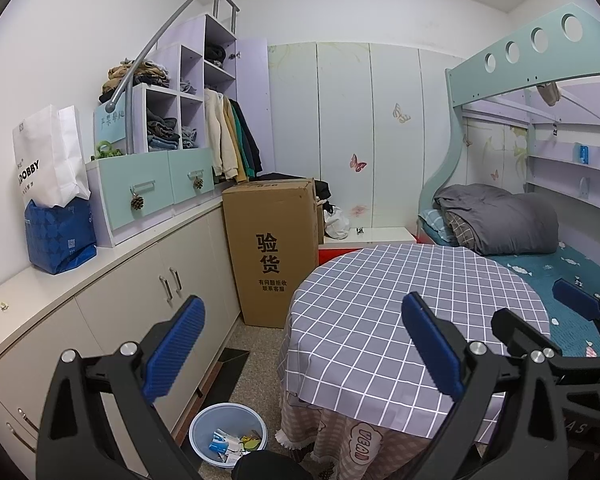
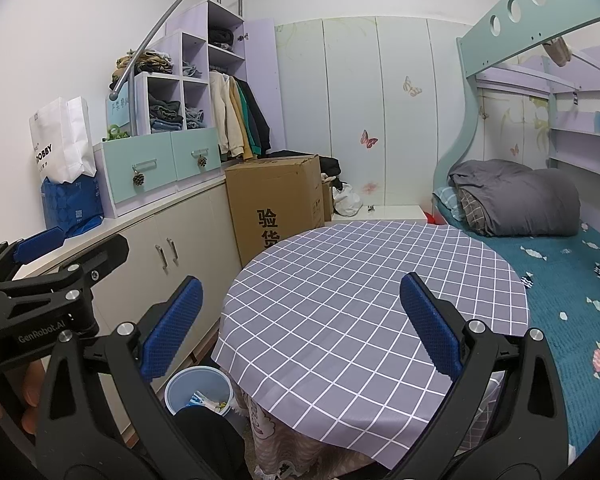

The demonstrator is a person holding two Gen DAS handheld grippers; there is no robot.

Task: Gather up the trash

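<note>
Since neither pair of tongs carries anything, the step in hand reads as a search for the next scrap, and doing it well means sweeping the room from the left edge across before committing an arm. On the long white counter (image 1: 112, 256) along the left wall, a tiny pale scrap (image 1: 5, 306) lies near its front left end, well apart from the blue bag (image 1: 60, 236) and the white paper bag (image 1: 48, 156) further along; whether it is rubbish is too small to tell, but it is the only loose candidate I can make out. The left tongs (image 1: 296, 344) hang wide open and empty above the gap between that counter and the round table, jaws spread well apart. Below them on the floor stands the blue trash bin (image 1: 204, 424), just beside the table's skirt and already holding wrappers and paper; it lies under and slightly left of the left tongs. The checked tablecloth (image 2: 360, 300) shows nothing on it. The right tongs (image 2: 300, 320) hover over that table's near edge, equally wide open and empty, with the bin low to their left. My judgement: turn the left arm toward the counter's near end, keeping the jaws spread until they straddle the scrap.
</note>
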